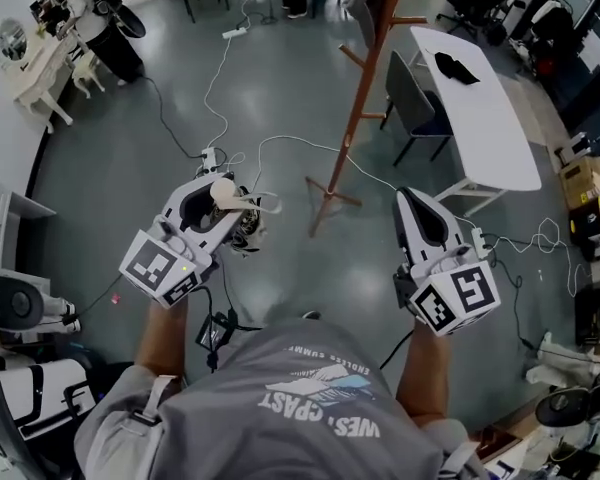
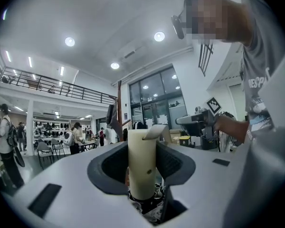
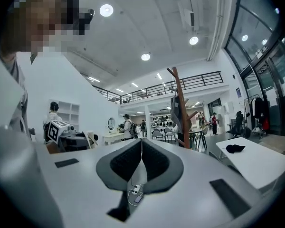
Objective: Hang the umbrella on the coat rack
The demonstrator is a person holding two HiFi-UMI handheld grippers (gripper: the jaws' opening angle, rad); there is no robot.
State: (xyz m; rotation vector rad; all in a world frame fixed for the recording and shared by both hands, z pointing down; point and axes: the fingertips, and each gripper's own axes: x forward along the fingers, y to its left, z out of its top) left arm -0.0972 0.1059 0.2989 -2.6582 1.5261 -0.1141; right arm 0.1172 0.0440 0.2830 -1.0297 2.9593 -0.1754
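A folded umbrella with a cream handle (image 1: 223, 192) and a patterned canopy (image 1: 246, 230) is held upright over the floor. My left gripper (image 1: 212, 198) is shut on that handle. In the left gripper view the handle (image 2: 142, 163) stands between the jaws, and its strap (image 2: 156, 131) curls off the top. The wooden coat rack (image 1: 365, 78) leans through the head view ahead and to the right, its foot (image 1: 325, 196) between the two grippers. My right gripper (image 1: 420, 208) is shut and holds nothing; its pads (image 3: 152, 160) meet. The rack (image 3: 180, 108) shows beyond them with a dark garment on it.
A white table (image 1: 490, 108) with a black item (image 1: 458, 68) stands right of the rack, a dark chair (image 1: 412, 98) beside it. White cables (image 1: 220, 78) run over the grey floor. Boxes (image 1: 590, 193) lie at the right, machines (image 1: 15, 303) at the left. People stand far off.
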